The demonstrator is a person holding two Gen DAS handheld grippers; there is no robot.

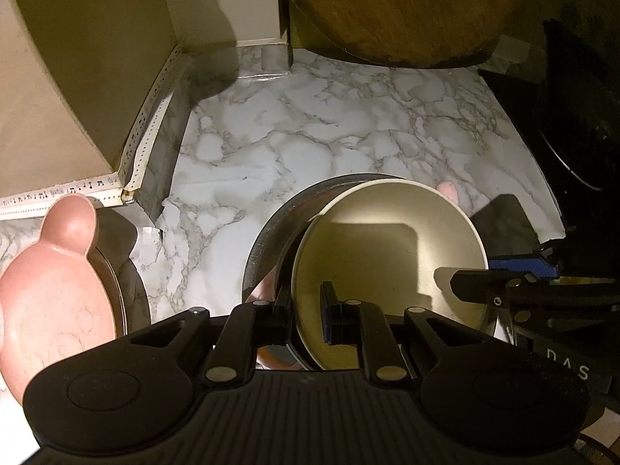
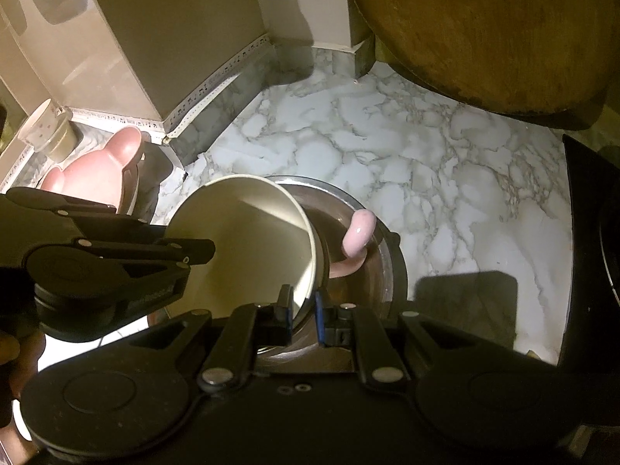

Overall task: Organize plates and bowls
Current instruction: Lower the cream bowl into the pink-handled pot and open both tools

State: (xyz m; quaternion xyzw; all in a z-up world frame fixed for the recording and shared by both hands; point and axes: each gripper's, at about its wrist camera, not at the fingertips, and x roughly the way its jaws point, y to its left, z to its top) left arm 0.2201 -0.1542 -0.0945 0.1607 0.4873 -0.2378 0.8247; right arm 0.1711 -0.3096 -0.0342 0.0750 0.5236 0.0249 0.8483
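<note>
A cream bowl (image 1: 387, 248) sits tilted inside a steel bowl (image 1: 271, 232) on the marble counter. My left gripper (image 1: 306, 317) is shut on the cream bowl's near rim. My right gripper (image 2: 304, 308) is shut on the rims of the cream bowl (image 2: 240, 244) and the steel bowl (image 2: 387, 267) together. A pink looped piece (image 2: 358, 232) lies in the steel bowl beside the cream bowl. A pink bear-shaped plate (image 1: 50, 283) rests on another dish at the left; it also shows in the right wrist view (image 2: 97, 174).
A round wooden board (image 1: 407, 11) leans against the back wall. A dark appliance (image 1: 581, 116) stands at the right. A beige wall corner (image 1: 77, 77) juts out at the left. A small cup (image 2: 46, 128) stands behind the pink plate. Marble counter (image 1: 310, 124) stretches ahead.
</note>
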